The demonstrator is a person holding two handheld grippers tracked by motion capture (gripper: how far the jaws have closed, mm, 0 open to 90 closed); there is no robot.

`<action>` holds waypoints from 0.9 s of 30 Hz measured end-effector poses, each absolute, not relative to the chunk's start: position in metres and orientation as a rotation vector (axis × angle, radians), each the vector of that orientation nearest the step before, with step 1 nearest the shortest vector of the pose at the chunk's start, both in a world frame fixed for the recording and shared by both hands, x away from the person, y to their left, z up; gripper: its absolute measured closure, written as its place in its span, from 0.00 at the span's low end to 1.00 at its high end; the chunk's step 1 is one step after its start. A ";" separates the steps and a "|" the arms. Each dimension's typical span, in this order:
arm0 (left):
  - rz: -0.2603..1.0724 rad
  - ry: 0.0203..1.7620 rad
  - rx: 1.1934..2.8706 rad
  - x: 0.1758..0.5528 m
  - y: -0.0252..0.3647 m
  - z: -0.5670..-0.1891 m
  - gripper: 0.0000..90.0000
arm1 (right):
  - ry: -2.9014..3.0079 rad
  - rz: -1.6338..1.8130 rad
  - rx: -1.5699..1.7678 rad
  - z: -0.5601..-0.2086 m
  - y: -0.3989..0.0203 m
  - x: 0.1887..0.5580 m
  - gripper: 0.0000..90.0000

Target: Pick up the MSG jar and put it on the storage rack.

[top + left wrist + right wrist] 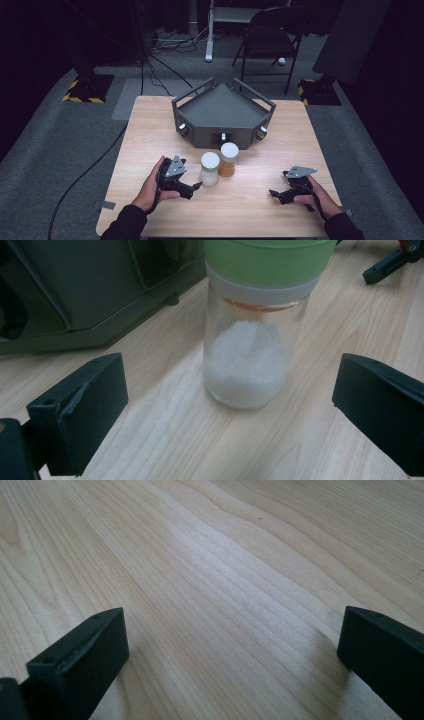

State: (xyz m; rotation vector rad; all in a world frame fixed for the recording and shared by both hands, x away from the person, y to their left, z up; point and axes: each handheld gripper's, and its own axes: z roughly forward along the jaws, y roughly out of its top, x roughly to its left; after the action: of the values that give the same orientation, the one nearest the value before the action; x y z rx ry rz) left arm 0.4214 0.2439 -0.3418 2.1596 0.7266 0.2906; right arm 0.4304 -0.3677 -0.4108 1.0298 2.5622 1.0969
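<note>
Two clear jars stand side by side mid-table. The nearer jar (209, 169) has a pale green lid and white grains inside; up close it is the jar (250, 335) just ahead of my left gripper's jaws. The other jar (228, 159) holds orange-brown contents under a cream lid. My left gripper (196, 187) is open, pointing at the white-grain jar from its left, a short gap away. My right gripper (272, 193) rests open near the table's right front, its jaws over bare wood (225, 605), apart from both jars.
A dark grey three-sided tray unit (222, 107) with handles and small knobs stands at the back of the wooden table (150, 130). Its body (75, 290) lies left of the jar. Beyond the table are a folding chair (272, 35), cables and stands on the floor.
</note>
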 end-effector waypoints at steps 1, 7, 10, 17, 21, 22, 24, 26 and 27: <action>0.285 0.724 2.159 0.423 0.243 -0.342 0.01 | 2.562 1.097 1.030 -0.411 -0.368 0.430 0.00; 0.267 0.720 2.151 0.430 0.237 -0.345 0.01 | 2.562 1.097 1.030 -0.411 -0.368 0.430 0.00; 0.254 0.723 2.145 0.433 0.235 -0.346 0.01 | 2.562 1.097 1.030 -0.411 -0.368 0.430 0.00; 0.215 0.761 2.101 0.439 0.231 -0.352 0.02 | 2.562 1.097 1.030 -0.411 -0.368 0.430 0.00; 0.185 0.779 2.071 0.443 0.229 -0.357 0.02 | 2.562 1.097 1.030 -0.411 -0.368 0.430 0.00; 0.169 0.775 2.074 0.445 0.229 -0.358 0.03 | 2.562 1.097 1.030 -0.411 -0.368 0.430 0.00; 0.174 0.767 2.086 0.445 0.226 -0.358 0.04 | 2.562 1.097 1.030 -0.411 -0.368 0.430 0.00; 0.179 0.755 2.107 0.447 0.221 -0.359 0.06 | 2.563 1.097 1.029 -0.411 -0.368 0.430 0.00; 0.180 0.757 2.104 0.447 0.220 -0.360 0.06 | 2.563 1.097 1.029 -0.411 -0.368 0.430 0.00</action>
State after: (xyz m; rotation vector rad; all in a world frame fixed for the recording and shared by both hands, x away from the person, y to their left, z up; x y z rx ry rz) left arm 0.4472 0.2200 -0.3598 2.1042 0.7568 0.1802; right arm 0.4304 -0.3678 -0.4108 1.0287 2.5627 1.0974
